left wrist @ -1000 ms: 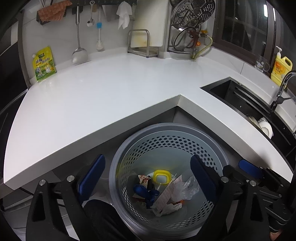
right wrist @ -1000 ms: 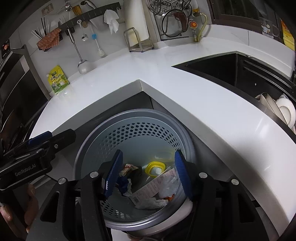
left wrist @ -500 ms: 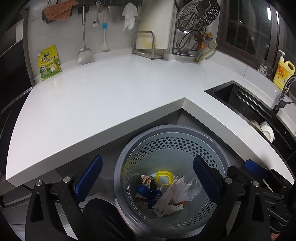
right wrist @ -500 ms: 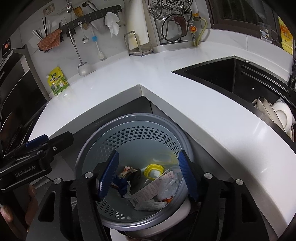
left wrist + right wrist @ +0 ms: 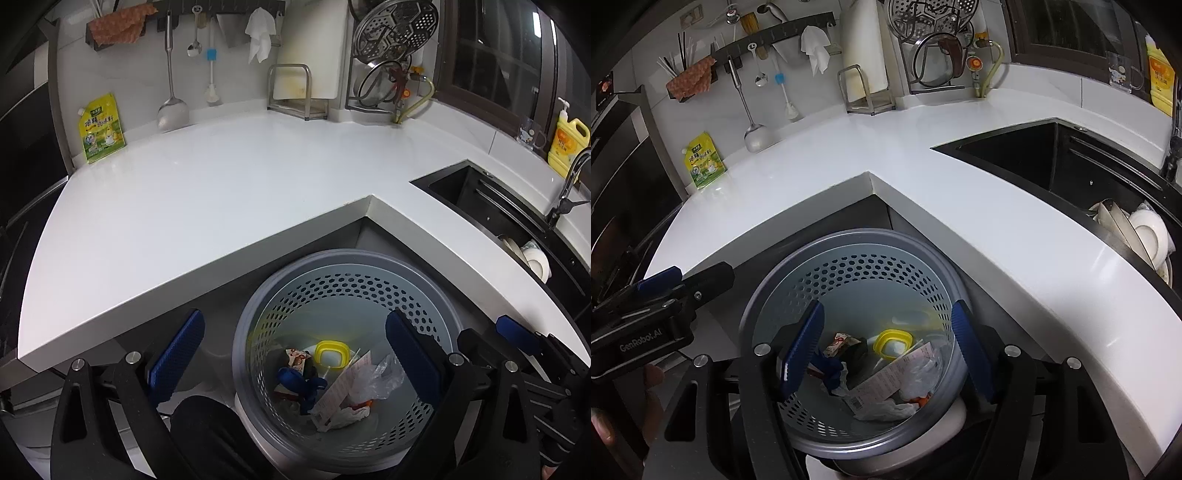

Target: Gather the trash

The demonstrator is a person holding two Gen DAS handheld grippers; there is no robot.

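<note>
- Far left, 9 o'clock in your left cam: yellow-green pouch [image 5: 100, 128] leans on the wall at the back of the white counter [image 5: 207, 206].
- Next to it a metal ladle [image 5: 170, 107] hangs from the wall rail [image 5: 221, 7], w/ a blue brush [image 5: 211, 74] and a white rag [image 5: 260, 35] at 12.
- Your left gripper [image 5: 291, 354] is let go, jaws wide, nothing between the blue pads [image 5: 177, 356]. It hangs over the bin.
- The trash bin [image 5: 345, 258], grey w/ holes, sits on the floor in the counter's corner, at 6 o'clock in both cams.
- The trash is down in the bin: yellow lid [image 5: 329, 354], blue thing [image 5: 295, 380], snack wrapper [image 5: 297, 357], paper slip [image 5: 345, 387], clear plastic bag [image 5: 384, 373]. All piled close, touching.
- Your right gripper [image 5: 888, 350] is over the bin too, jaws opening. Pads aren't pressing on anything; the trash only shows far below.
- In the right cam your left gripper's black body sits at 9, w/ fingers [image 5: 652, 384] of your hand under it.
- Dark sink [image 5: 1015, 155] at 2–3 o'clock, white dishes [image 5: 1148, 232] in its right end.
- Far right, 2 o'clock: yellow soap bottle [image 5: 567, 142] by the tap [image 5: 570, 184], clear cup [image 5: 529, 131] just left of the bottle.
</note>
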